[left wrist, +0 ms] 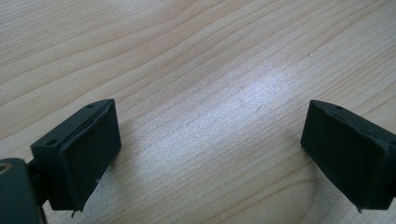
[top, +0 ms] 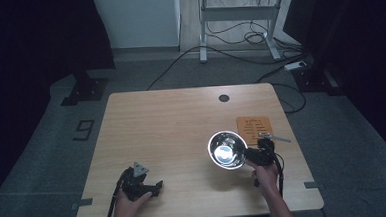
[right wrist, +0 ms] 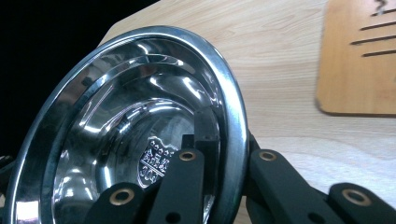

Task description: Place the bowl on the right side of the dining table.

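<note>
Steel bowl [top: 227, 150] hangs tilted above the table's [top: 172, 134] right half, its rim pinched by the right gripper [top: 256, 155] beside the brown board [top: 254, 128]. The left gripper [top: 142, 186] rests well apart, near the front edge. Left gripper view: fingers [left wrist: 79, 158] wide, nothing between. Right gripper view: fingers [right wrist: 187, 182] clamp the rim, hollow facing the camera.

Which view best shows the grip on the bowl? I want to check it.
The right gripper view: the bowl rim sits clamped between the right tool's jaws. The high view shows it small, tilted beside the hand.
</note>
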Tool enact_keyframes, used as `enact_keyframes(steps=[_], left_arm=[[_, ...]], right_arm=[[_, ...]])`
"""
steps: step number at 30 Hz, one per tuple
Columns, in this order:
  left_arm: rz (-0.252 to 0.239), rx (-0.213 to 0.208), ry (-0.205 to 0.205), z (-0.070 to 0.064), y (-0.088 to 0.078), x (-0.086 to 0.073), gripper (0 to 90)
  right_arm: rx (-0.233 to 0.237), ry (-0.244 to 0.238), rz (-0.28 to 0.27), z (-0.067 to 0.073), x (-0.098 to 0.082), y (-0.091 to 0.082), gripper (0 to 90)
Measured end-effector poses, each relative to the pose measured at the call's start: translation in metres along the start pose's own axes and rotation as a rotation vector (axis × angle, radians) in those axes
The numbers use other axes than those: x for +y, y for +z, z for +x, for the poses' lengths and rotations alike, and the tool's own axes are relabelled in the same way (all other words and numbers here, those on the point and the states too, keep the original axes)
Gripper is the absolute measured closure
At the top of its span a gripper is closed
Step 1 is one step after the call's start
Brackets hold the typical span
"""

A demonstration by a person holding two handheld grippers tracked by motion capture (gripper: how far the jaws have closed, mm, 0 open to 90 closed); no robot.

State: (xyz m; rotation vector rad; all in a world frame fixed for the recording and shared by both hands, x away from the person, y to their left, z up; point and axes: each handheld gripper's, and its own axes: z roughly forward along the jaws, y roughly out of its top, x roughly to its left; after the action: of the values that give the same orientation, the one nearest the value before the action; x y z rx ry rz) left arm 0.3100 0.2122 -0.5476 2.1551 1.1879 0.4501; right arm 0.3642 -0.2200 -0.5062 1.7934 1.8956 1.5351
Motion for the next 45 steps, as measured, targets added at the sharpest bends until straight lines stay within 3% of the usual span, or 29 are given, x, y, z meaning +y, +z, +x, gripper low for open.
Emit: enact_keyframes(steps=[24, 45], left_arm=[[0.000, 0.000, 0.001, 0.000, 0.000, 0.000, 4.3], [0.000, -0.001, 0.001, 0.000, 0.000, 0.000, 4.3]], right_arm=[[-0.053, 0.041, -0.056, -0.022, 0.014, -0.013, 86.6], [-0.128, 0.050, -0.063, -0.046, 0.027, -0.007, 86.6]])
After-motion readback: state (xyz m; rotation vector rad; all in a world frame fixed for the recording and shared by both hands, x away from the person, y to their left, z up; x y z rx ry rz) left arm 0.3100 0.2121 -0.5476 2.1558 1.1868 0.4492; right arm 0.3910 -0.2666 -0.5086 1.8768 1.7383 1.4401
